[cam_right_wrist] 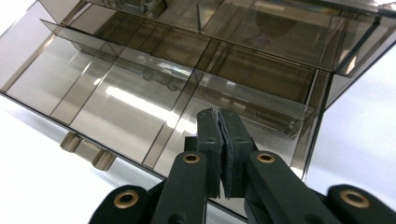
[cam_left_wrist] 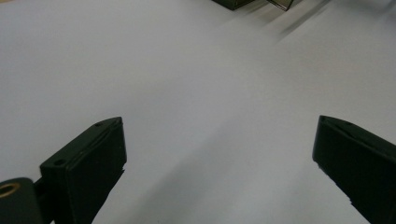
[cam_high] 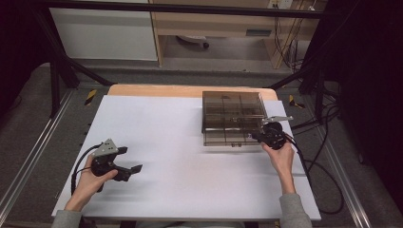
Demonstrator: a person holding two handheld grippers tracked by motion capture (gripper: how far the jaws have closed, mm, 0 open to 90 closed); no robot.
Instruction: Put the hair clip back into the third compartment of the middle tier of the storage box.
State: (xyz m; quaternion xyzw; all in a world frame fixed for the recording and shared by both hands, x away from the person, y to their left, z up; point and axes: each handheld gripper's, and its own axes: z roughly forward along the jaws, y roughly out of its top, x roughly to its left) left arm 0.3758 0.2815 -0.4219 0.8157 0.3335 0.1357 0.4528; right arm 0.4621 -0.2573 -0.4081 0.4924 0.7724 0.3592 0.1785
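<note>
Right gripper (cam_right_wrist: 219,140), jaws pressed together with nothing visible between them, sits at the near right corner of one smoky clear organizer box (cam_high: 233,116) with inner dividers. Left gripper (cam_left_wrist: 219,154), jaws spread wide and empty, rests well apart from the box, toward its near left. Two grippers, one box. One white table (cam_high: 180,161) carries them; grey floor, cables and a wooden shelf lie beyond the box.
</note>
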